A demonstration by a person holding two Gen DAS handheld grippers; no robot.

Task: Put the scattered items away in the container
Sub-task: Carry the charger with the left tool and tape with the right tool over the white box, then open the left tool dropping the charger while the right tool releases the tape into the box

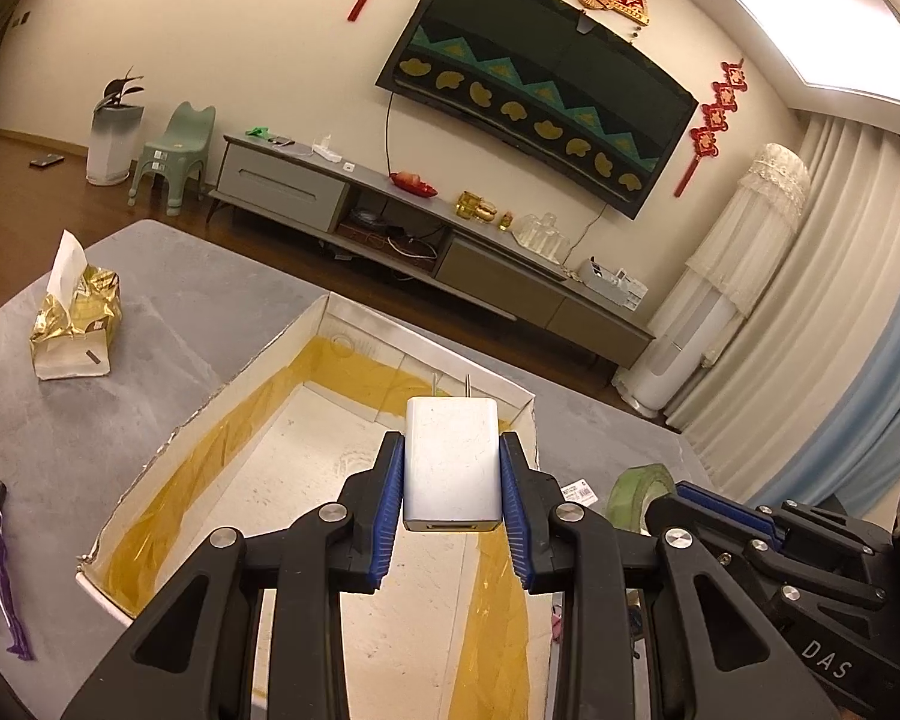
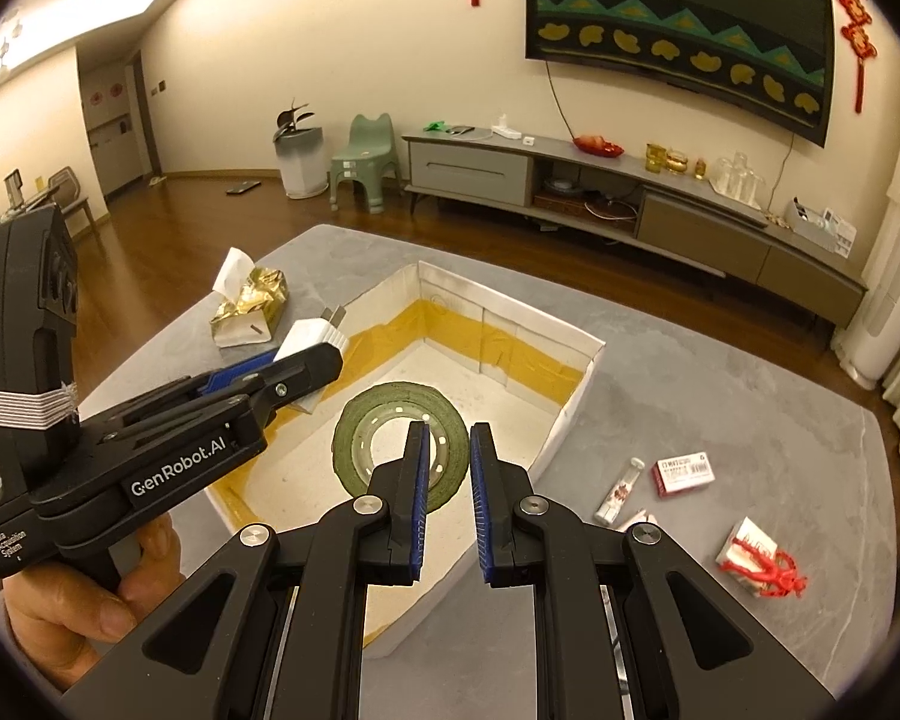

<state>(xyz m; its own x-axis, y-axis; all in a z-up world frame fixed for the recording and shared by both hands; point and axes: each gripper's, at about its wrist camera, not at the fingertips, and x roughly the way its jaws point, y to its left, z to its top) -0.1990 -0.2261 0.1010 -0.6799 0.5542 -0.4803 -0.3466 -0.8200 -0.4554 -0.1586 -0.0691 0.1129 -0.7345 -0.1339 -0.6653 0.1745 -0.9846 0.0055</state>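
step: drop charger | left hand-held gripper (image 1: 452,480) clamped on usb wall charger (image 1: 453,462) above cardboard box (image 1: 222,396) | right hand-held gripper (image 2: 449,480) clamped on green tape roll's (image 2: 399,441) rim over box | tip: lower inside box walls before releasing

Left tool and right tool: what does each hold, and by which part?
The left tool grips a white charger by its two flat sides, prongs forward. The right tool holds a tape roll, pinching its ring wall.
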